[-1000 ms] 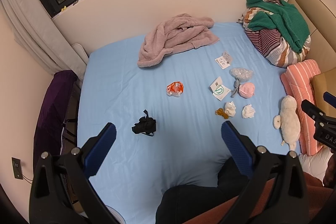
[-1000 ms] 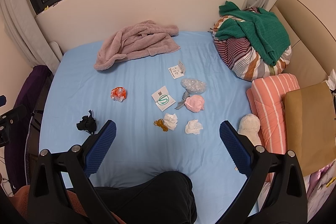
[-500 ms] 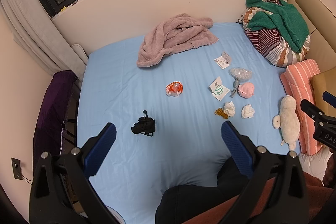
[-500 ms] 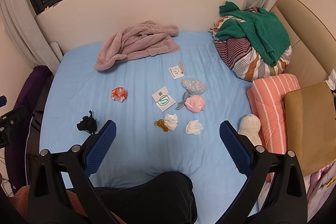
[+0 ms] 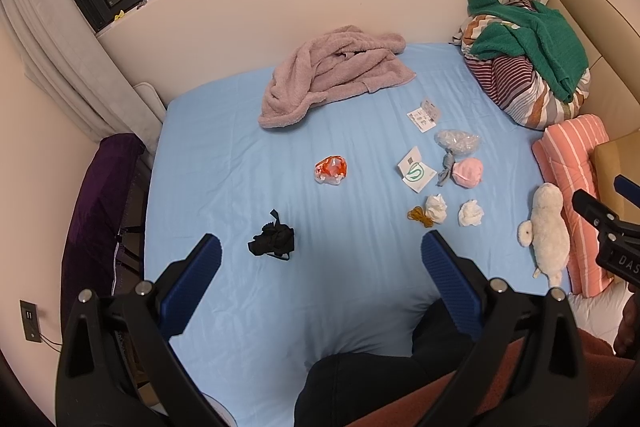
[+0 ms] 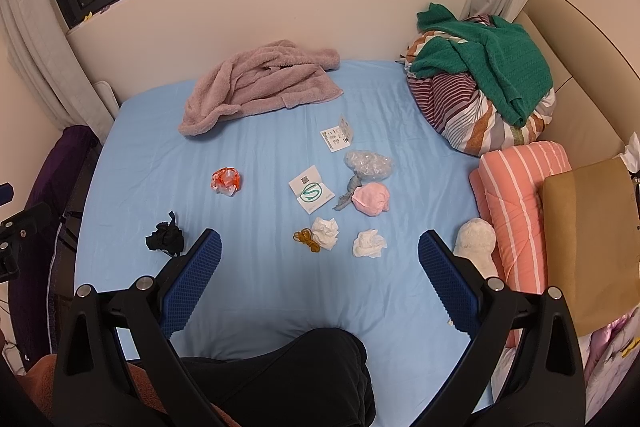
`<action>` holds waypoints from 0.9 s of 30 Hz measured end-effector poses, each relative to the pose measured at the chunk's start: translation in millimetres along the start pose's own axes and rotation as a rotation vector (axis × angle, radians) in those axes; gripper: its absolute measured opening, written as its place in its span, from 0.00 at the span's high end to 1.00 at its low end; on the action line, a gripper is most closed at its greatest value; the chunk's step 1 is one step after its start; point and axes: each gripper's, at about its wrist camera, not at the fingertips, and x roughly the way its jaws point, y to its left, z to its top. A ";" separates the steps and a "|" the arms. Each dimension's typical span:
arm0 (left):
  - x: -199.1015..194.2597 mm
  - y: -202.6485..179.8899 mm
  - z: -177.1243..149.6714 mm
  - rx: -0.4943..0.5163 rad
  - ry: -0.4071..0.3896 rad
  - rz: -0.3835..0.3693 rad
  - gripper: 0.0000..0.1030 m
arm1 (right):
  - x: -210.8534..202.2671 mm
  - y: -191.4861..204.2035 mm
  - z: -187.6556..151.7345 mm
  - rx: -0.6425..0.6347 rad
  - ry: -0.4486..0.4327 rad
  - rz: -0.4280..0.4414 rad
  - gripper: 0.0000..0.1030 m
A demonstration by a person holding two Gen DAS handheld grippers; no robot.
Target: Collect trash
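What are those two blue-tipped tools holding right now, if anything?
Nothing. The left tool and right tool are both wide open above the blue bed, touching none of the litter.

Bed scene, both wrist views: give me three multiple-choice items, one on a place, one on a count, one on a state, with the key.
1. Where does the orange wrapper lie?
A. on the pink towel
B. alone on the sheet, left of the card
C. against the striped pillow

2. How many white tissue wads lie on the sheet?
A. two
B. four
C. none

3. How does the right hand-held gripper stand?
A. shut on a tissue
B. shut on nothing
C. open, holding nothing

Key: 1 B, the wrapper sits apart on bare sheet, with the card to its right. 2 A, one tissue wad lies beside the yellow rubber band and the other tissue wad lies to its right. 3 C, its blue fingers are spread wide with only sheet between them.
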 end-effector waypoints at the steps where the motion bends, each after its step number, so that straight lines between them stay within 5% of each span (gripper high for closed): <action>1: 0.0 -0.2 0.0 0.000 0.000 0.000 0.04 | 0.0 0.3 0.2 0.000 0.000 0.000 0.07; 13: 1.8 -1.8 1.7 -0.032 0.014 0.005 0.04 | 4.1 10.4 12.8 -0.053 -0.001 0.017 0.07; 27: 43.6 45.7 -2.3 -0.136 0.068 0.056 0.04 | 47.9 77.0 42.1 -0.314 0.020 0.109 0.08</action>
